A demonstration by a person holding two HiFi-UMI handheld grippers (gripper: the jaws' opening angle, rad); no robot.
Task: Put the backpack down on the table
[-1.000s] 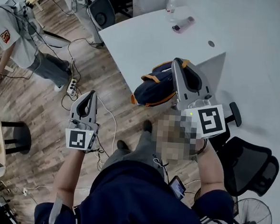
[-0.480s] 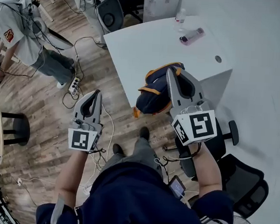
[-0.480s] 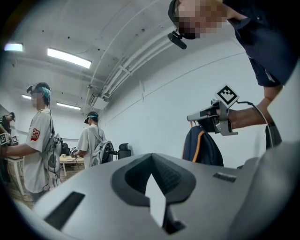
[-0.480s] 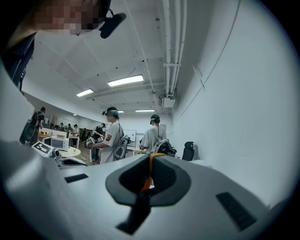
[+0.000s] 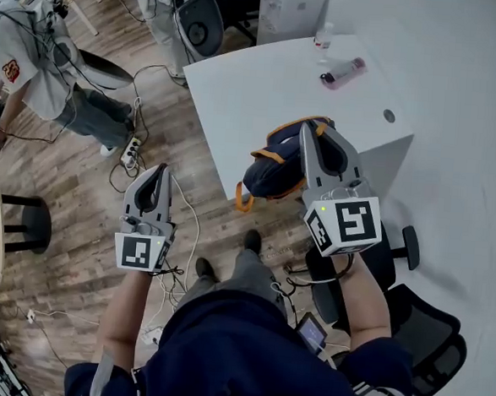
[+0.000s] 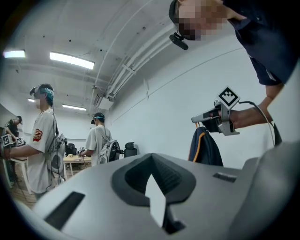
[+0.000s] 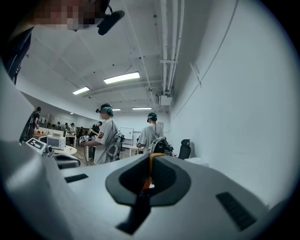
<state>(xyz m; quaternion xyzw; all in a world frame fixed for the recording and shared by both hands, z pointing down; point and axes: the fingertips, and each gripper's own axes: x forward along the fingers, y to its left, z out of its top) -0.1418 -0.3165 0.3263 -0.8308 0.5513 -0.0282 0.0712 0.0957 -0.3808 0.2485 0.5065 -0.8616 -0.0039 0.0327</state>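
Backpack (image 5: 275, 168) is hanging by its orange strap from our clamped right gripper (image 5: 307, 128); we are bringing it closer over the table (image 5: 265, 76) edge, nearing set-down. Left gripper (image 5: 160, 170) is idling closed, empty.

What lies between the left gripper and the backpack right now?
Nothing is between them. The head view shows only wood floor and a white cable below the gap from left gripper to backpack.
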